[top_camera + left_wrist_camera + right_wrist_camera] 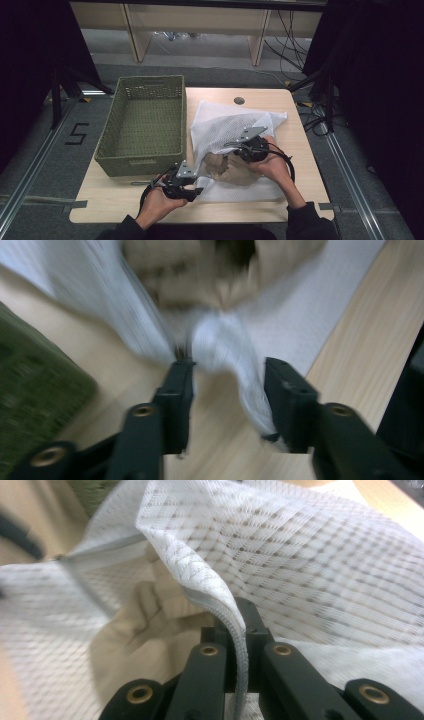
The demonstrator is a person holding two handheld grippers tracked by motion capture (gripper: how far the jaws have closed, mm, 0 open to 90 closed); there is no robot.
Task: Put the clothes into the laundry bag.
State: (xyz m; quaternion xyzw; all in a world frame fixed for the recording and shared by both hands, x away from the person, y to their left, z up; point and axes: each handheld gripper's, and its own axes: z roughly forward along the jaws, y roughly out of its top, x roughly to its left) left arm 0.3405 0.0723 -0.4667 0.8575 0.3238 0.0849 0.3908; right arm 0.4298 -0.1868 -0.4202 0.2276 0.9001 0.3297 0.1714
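One white mesh bag lies on the right half of the wooden surface, its mouth turned toward the person, with one tan garment bunched at that opening. The right hand-held gripper sits at the upper rim of the mouth; in the right gripper view its jaws are pressed together on the bag's zippered edge, lifting it above the garment. The left hand-held gripper is at the lower near corner of the bag; in the blurred left gripper view its jaws stand spread, with a fold of the mesh lying between them and draping against the right jaw. One green woven basket stands just beside the bag on its left, overhanging the surface's left edge. Bare wood remains along the near edge and to the right of the bag.
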